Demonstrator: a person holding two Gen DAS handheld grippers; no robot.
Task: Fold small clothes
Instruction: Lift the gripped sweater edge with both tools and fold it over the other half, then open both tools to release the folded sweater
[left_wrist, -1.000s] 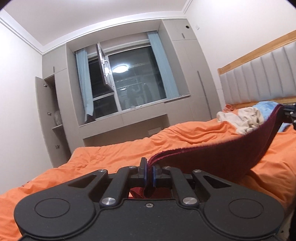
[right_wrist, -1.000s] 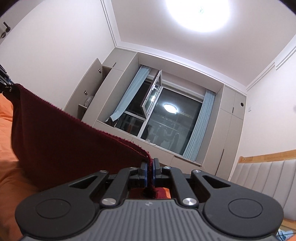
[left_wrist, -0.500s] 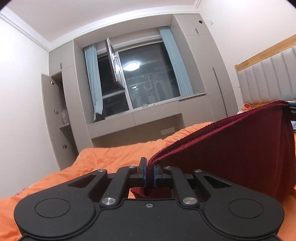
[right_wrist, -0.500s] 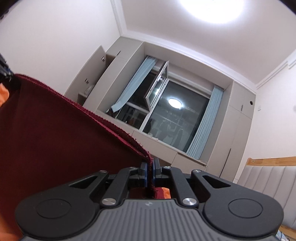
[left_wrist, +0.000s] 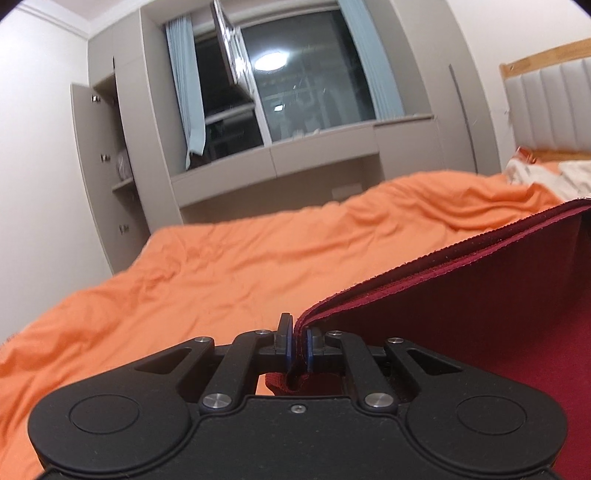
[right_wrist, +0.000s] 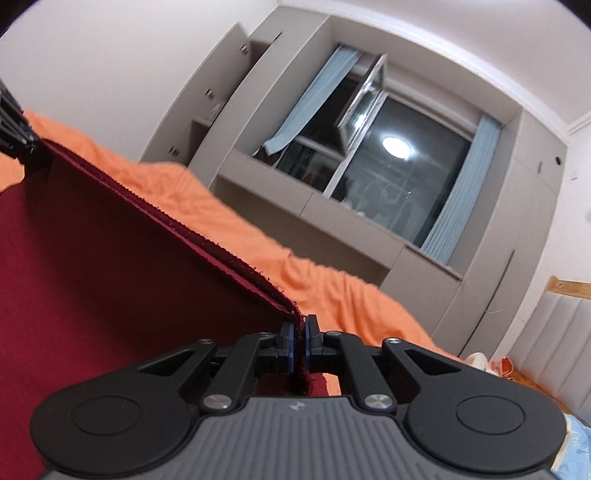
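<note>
Both grippers (left_wrist: 296, 347) (right_wrist: 298, 345) clamped on maroon cloth (left_wrist: 461, 314)

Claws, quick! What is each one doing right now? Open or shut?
Left claw: shut, pinching one end of the dark red cloth.
Right claw: shut, pinching the other end of the same cloth.

Open orange bedspread (left_wrist: 229, 266) beyond cloth (left_wrist: 461, 314)
</note>
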